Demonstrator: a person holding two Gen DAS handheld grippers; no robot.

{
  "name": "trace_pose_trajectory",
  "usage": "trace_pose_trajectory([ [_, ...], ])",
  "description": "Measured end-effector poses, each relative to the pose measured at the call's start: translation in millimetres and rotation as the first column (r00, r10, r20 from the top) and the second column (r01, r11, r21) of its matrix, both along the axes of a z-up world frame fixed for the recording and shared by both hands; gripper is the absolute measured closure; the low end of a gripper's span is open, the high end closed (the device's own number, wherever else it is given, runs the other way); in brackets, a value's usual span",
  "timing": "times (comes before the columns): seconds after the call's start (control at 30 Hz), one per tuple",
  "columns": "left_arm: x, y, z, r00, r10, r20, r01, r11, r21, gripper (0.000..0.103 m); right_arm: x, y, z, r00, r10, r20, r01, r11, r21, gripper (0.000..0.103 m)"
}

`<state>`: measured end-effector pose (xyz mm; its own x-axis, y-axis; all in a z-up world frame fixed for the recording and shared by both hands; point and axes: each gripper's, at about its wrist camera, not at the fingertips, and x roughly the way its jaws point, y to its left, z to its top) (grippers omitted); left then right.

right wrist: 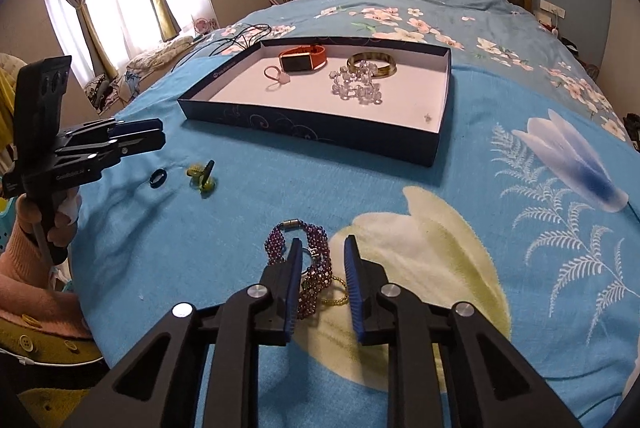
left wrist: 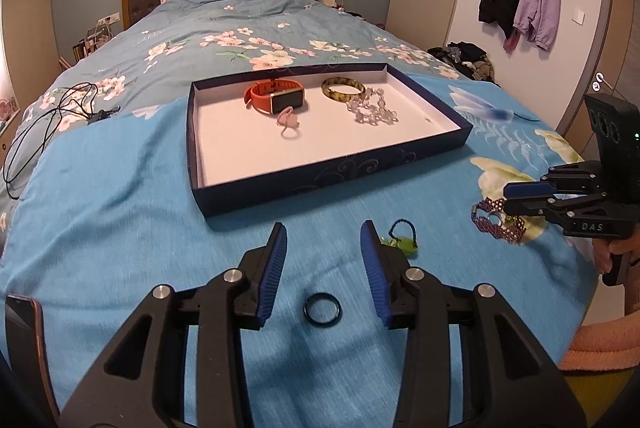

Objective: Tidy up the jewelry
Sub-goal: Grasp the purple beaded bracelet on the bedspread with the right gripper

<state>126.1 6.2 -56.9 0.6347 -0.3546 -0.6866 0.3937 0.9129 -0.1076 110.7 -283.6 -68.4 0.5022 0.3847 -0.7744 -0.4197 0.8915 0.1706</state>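
Note:
A dark blue tray [left wrist: 332, 176] with a white floor lies on the blue floral bedspread. It holds an orange-strapped watch [left wrist: 276, 98], a tortoiseshell bangle [left wrist: 343, 89], a clear crystal bracelet [left wrist: 372, 110] and a pink ring [left wrist: 289, 124]. My left gripper [left wrist: 322, 232] is open low over the bedspread, and a black ring [left wrist: 322, 310] lies loose between its fingers. A green beaded piece [left wrist: 404, 240] sits just right of it. My right gripper [right wrist: 324, 242] is open over a purple beaded bracelet [right wrist: 316, 260]. The bracelet lies between the pads, with a thin gold chain [right wrist: 340, 294] beside it.
A black cable [left wrist: 52, 116] lies coiled on the bed to the left of the tray. A phone [left wrist: 24, 320] rests at the near left edge. Coats [left wrist: 520, 0] hang on the right wall. A person's hand in a pink sleeve [right wrist: 28, 260] holds the left gripper [right wrist: 158, 136].

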Motion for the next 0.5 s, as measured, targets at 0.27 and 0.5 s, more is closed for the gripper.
trace_pose_trajectory([
  [0.27, -6.0, 2.5, -2.5, 1.0, -0.005, -0.007, 0.005, 1.0, 0.001, 0.065, -2.2, 1.1, -0.1, 1.0, -0.003, 0.002, 0.003, 1.0, 0.008, 0.102],
  [0.5, -10.5, 0.2, -4.4, 1.0, -0.026, -0.004, 0.026, 1.0, -0.001, 0.064, -9.1, 2.0, 18.1, 0.999, 0.006, 0.052, -0.009, 0.998, 0.062, 0.102],
])
